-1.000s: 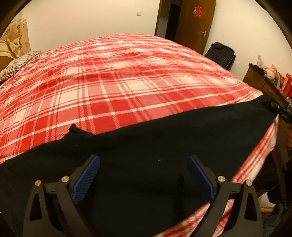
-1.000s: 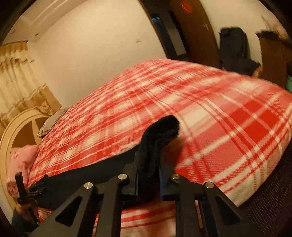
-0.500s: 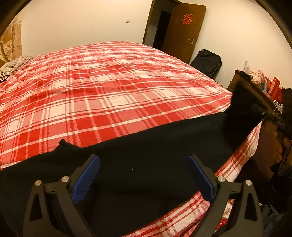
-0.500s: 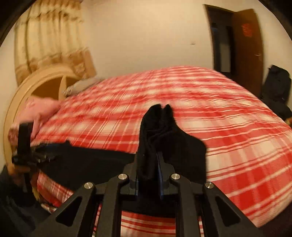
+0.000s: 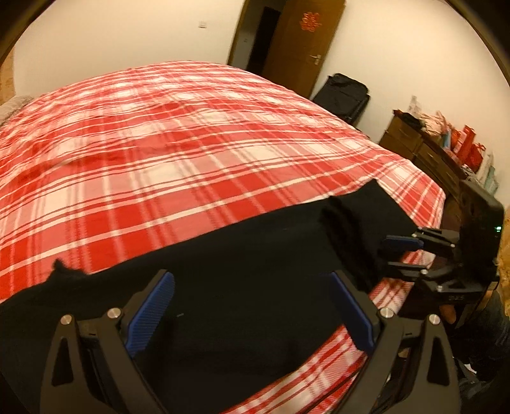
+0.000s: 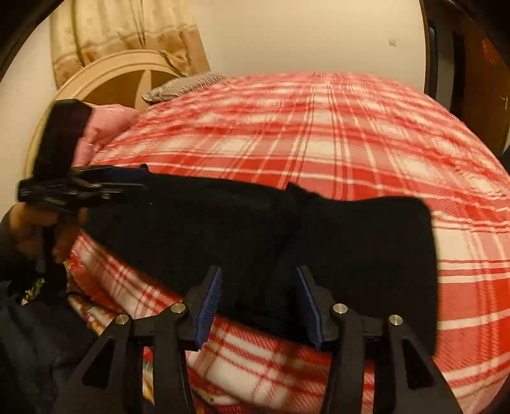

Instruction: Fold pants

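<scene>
Black pants (image 5: 223,254) lie across the near edge of a red plaid bed (image 5: 178,153). In the right wrist view their right end (image 6: 366,248) is folded back over the rest. My left gripper (image 5: 250,280) hovers open and wide over the middle of the pants, gripping nothing. My right gripper (image 6: 259,274) has its jaws opening. Black cloth lies between the blue pads, which do not press on it. It also shows at the right of the left wrist view as the right gripper (image 5: 401,251). The left gripper (image 6: 127,181) shows at the pants' left end.
A brown door (image 5: 299,41) and a black suitcase (image 5: 344,95) stand beyond the bed's far corner. A wooden dresser (image 5: 427,149) with red boxes lines the right wall. A round headboard (image 6: 121,82), a pink pillow (image 6: 108,124) and a curtain (image 6: 127,28) are at the bed's head.
The right gripper swung across with the pinched pants end, laid it over the rest of the pants and parted its jaws. The left gripper shifted slightly and stayed open.
</scene>
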`<state>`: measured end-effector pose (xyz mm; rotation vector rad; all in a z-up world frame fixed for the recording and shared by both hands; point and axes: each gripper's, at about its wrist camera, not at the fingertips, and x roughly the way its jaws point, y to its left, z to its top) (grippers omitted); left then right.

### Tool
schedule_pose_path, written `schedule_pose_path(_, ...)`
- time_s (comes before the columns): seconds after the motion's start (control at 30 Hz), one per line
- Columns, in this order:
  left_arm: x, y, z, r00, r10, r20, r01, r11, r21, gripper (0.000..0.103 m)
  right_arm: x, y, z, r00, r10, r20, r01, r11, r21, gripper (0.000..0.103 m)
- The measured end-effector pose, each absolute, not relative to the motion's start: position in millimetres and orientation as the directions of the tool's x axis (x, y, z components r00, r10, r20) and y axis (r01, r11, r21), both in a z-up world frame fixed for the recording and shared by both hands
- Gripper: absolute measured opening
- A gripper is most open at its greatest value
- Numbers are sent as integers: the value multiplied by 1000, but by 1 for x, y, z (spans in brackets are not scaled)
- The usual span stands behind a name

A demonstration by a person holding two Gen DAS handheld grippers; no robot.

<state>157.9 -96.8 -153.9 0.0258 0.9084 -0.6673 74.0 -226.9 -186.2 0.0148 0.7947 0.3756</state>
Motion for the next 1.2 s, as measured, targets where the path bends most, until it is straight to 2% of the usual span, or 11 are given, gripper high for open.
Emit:
schedule_pose_path(0.17,158,-130,-153,375,-564,-735,597,754,-274,97,63,-280,-179,727,297,-619,-191,954,233,50)
schedule_pose_path(0.27,159,-156,-157,324,-592,-738,621,722,-306,88,61,-310,-181,777,245,-580,-77,951,299,52)
schedule_pose_path(0.33,160,-174,-160,283,-611,-739,636,696,-332,78,61,-325,-182,801,212,-559,-22,945,327,52)
schedule_pose_path(0.5,165,-215,-172,228,-618,-753,655,670,-351,73,57,-334,-177,833,171,-527,10,946,324,53)
schedule_pose_path(0.57,169,-225,-177,216,-612,-761,646,674,-359,67,54,-331,-175,842,164,-514,5,950,311,53)
schedule_pose_path(0.67,169,-236,-183,203,-605,-770,650,671,-356,43,53,-323,-175,848,146,-510,-5,964,267,54)
schedule_pose_path(0.7,168,-238,-183,200,-603,-772,660,665,-349,19,52,-320,-176,847,145,-511,-12,967,255,55)
schedule_pose_path(0.73,168,-238,-182,194,-606,-771,666,659,-350,13,51,-319,-176,848,146,-509,-16,968,250,55)
schedule_pose_path(0.93,166,-209,-152,227,-644,-730,672,647,-361,12,50,-320,-179,856,141,-498,-11,967,254,56)
schedule_pose_path(1.0,165,-190,-140,253,-636,-729,662,663,-349,12,49,-318,-180,855,144,-498,-12,966,259,59)
schedule_pose_path(1.2,167,-140,-129,302,-597,-743,608,721,-332,12,47,-301,-182,849,178,-497,-67,970,234,60)
